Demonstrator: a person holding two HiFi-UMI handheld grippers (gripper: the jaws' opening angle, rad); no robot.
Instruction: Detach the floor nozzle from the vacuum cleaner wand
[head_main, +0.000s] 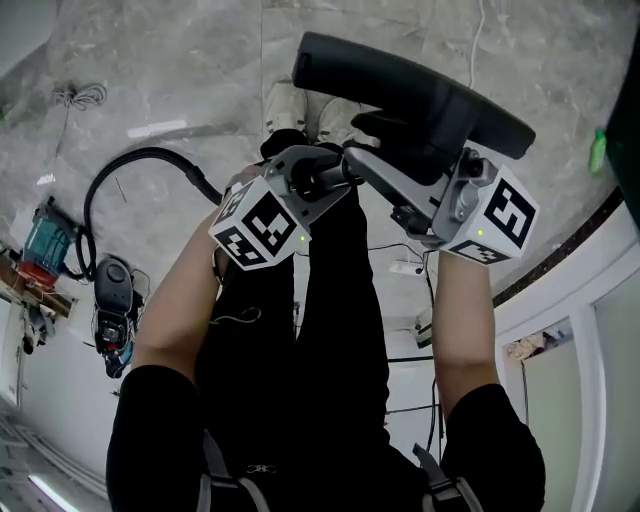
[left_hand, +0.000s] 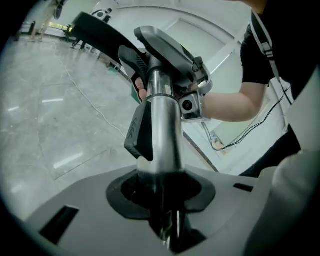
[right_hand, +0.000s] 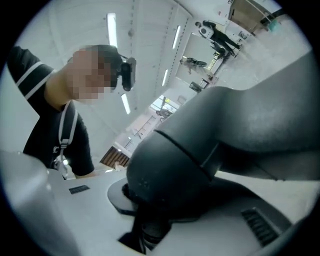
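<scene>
Where your left gripper (left_hand: 166, 212) closes its jaws, they clamp the metal wand (left_hand: 162, 125), which runs straight out into the dark neck (right_hand: 175, 165) of the floor nozzle (head_main: 410, 85). Your right gripper (right_hand: 152, 225) has its jaws shut round that neck. You hold the nozzle clear of the marble floor (head_main: 180, 60), above your shoes (head_main: 285, 105). The black hose (head_main: 125, 165) and vacuum body (head_main: 113, 300) lie on the floor off to your left.
</scene>
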